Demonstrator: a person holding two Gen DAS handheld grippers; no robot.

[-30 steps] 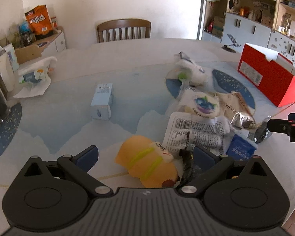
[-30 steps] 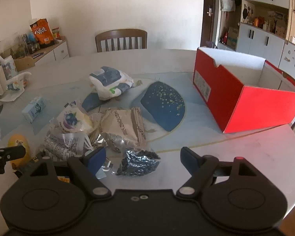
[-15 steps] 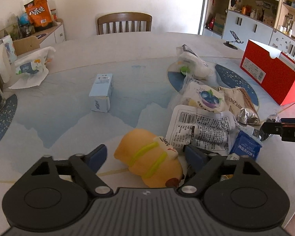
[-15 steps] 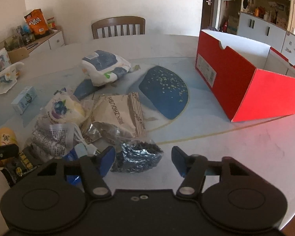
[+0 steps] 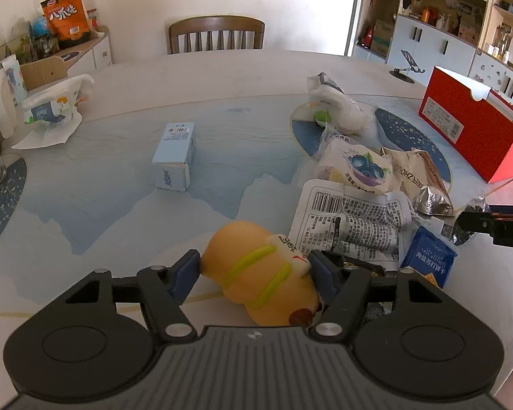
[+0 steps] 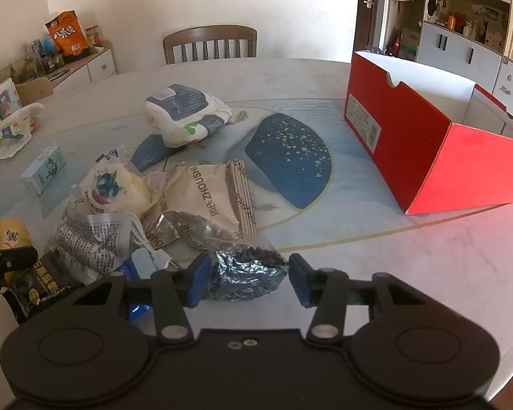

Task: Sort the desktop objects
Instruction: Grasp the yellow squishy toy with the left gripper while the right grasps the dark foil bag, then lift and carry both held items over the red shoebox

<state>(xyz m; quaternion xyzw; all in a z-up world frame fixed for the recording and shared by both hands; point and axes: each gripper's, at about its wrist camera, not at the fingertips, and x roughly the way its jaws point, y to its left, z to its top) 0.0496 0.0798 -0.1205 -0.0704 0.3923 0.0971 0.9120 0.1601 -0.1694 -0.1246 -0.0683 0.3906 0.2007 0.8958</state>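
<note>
A yellow squishy toy (image 5: 249, 256) with green stripes lies on the table right in front of the left wrist camera. My left gripper (image 5: 253, 270) is closing on it, and both blue pads touch its sides. In the right wrist view a crumpled dark foil bag (image 6: 246, 270) lies between the fingers of my right gripper (image 6: 248, 278), whose jaws are also closing. The left pad touches the bag and the right pad stands at its edge. An open red box (image 6: 427, 143) stands at the right.
A heap of snack packets (image 5: 359, 167) lies between the two grippers, with a blue biscuit pack (image 5: 427, 259) at its near end. A white bag (image 6: 184, 112) and a small blue carton (image 5: 174, 157) lie farther back. A wooden chair (image 5: 215, 34) stands behind the table.
Both grippers' jaws have narrowed. The left pads came in onto the yellow toy. The right pads came in around the foil bag. Both cameras sit slightly closer to their objects.
</note>
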